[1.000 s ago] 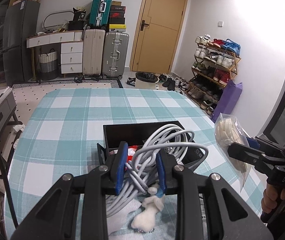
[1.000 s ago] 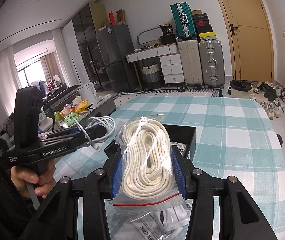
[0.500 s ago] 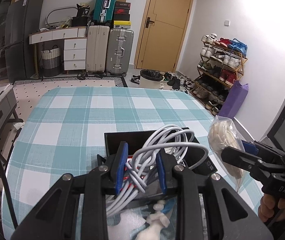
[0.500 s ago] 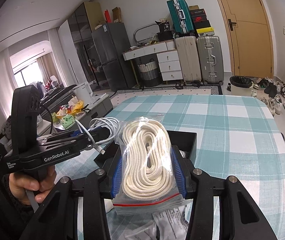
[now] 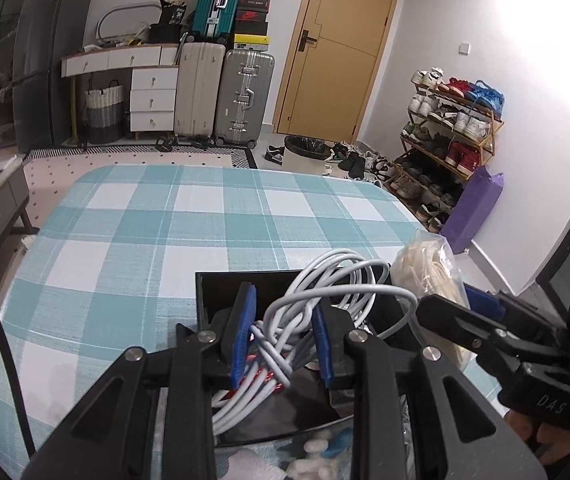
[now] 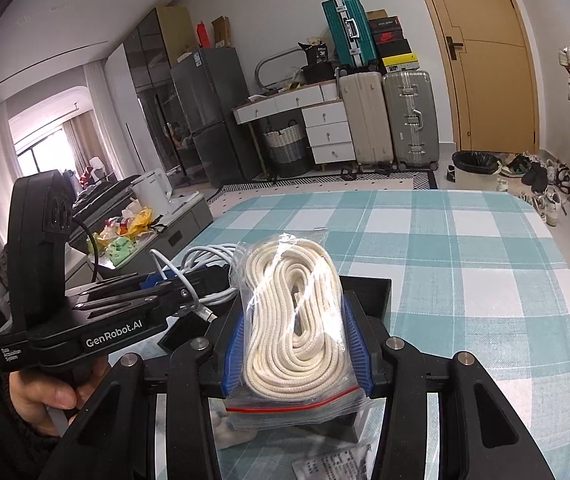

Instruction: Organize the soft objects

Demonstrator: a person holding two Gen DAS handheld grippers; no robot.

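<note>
Left gripper (image 5: 285,336): we see it clamped tight on a coil of white cable (image 5: 325,300), right over the black box (image 5: 221,284).
Right gripper (image 6: 297,344): pinching a clear bag of cream rope (image 6: 293,320), also above the box.
Box: sits on the checked tablecloth (image 5: 125,240).

We count two handheld grippers (image 6: 296,354), one coil of white cable (image 5: 325,300), one zip bag of cream rope (image 6: 297,320), one black tray (image 6: 369,292), one bench (image 5: 165,220), three suitcases (image 5: 245,96) and one shoe rack (image 5: 451,136).
</note>
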